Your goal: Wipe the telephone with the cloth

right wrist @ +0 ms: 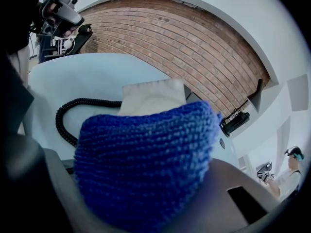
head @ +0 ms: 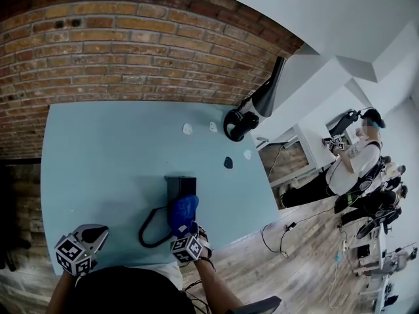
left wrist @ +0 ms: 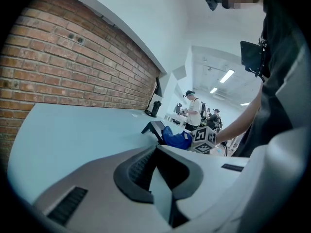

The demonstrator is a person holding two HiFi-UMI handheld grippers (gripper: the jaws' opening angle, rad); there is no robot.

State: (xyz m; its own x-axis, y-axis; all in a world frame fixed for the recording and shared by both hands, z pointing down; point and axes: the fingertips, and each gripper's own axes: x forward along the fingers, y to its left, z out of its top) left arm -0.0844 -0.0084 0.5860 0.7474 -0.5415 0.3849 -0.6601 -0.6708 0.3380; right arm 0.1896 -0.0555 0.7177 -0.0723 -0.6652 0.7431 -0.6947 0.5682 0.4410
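**Cloth on the phone's near end, wipe in hand**

Blue cloth [right wrist: 146, 169] fills my right gripper view, bunched and pinched between the jaws of the right gripper [head: 188, 235]. It rests on the near end of the telephone [head: 181, 185], which sits on the teal table [head: 98, 149] close to my edge, with its coiled cord [head: 149, 231] looping left. I judge this to be the wiping stroke itself. The phone's long axis runs away from me toward the brick wall [head: 131, 44] and its far end is bare, so next I'd drag along that line with steady pressure. My left gripper [head: 88, 241] sits well apart, jaws together on nothing.
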